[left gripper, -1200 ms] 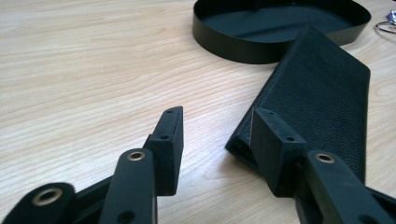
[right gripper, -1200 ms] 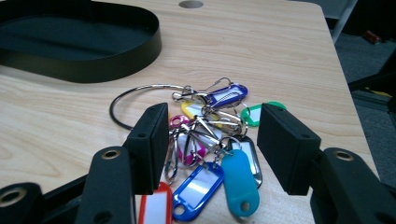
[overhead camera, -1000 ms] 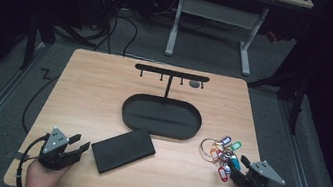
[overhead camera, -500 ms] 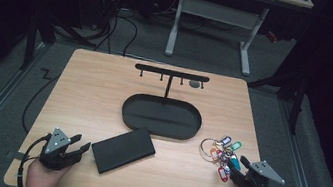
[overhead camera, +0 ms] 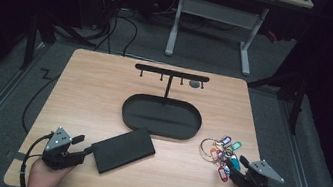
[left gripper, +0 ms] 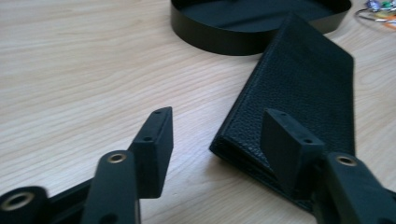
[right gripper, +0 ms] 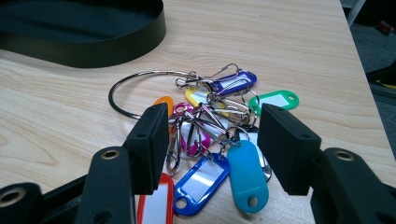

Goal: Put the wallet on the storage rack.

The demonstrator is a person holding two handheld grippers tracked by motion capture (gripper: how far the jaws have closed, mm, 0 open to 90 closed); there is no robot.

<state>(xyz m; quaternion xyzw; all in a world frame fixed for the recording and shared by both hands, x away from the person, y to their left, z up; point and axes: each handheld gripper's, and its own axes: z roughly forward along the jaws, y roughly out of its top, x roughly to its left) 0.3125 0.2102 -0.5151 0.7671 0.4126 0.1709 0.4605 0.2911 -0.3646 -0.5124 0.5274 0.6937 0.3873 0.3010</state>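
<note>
Beside left gripper point(left gripper: 215, 140) jaws apart, unbranded wallet point(left gripper: 299, 93), right gripper point(right gripper: 212, 149) spread over blank key tags point(right gripper: 219, 140).

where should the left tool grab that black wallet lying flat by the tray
Judging by its pose, take the wallet at its near corner, the one closest to the left tool. It lies flat on the table, so come in low from the person's side, along the table, and close across the thin folded edge. The tool is open with one jaw already above that corner.
</note>
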